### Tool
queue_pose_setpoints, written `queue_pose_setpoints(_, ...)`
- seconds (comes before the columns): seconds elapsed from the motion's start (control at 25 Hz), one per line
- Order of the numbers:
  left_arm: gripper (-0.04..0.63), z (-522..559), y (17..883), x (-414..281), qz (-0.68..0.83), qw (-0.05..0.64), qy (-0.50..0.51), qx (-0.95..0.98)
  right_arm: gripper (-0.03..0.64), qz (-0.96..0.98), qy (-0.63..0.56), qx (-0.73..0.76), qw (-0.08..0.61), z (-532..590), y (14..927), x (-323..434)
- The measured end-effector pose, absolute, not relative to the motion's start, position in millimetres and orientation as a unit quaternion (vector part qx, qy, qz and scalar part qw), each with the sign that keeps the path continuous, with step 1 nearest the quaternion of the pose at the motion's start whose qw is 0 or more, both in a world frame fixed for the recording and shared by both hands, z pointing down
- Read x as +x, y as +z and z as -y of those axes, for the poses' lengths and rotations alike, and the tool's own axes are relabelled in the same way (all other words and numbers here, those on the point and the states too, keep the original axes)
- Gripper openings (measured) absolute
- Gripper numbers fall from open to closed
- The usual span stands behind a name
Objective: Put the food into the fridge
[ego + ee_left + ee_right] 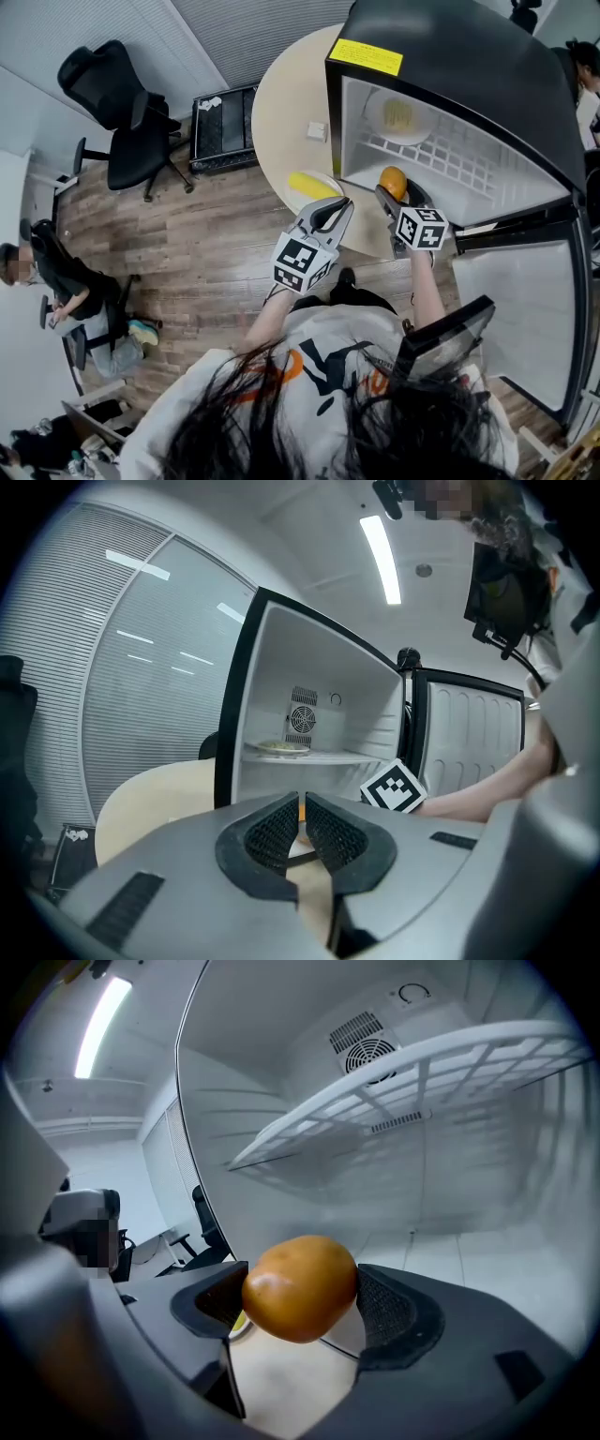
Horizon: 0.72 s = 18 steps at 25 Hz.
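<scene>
One fruit (298, 1283), right gripper (300, 1302), head-view banana (314, 185)

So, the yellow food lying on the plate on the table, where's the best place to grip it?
Across its narrow width at mid-length, coming down from above. The yellow food lies flat and elongated on the plate, so its long sides probably suit the jaws best. The left gripper, shut and empty, is nearest but must open first.

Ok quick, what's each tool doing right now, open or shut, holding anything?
Left tool: shut, holding nothing.
Right tool: shut on the orange fruit.
</scene>
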<state>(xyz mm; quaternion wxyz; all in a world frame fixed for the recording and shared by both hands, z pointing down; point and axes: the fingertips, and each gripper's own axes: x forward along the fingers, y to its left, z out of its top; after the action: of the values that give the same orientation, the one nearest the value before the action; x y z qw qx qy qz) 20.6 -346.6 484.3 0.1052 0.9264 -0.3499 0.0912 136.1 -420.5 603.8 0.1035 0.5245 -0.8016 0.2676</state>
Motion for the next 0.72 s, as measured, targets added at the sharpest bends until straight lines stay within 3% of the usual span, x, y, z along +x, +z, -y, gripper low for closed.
queue_pose_setpoints(0.72,0.015,375,484,-2,0.390,0.101,0.108,0.909,0.371,0.811,0.221,0.523,0.142,501,615,113)
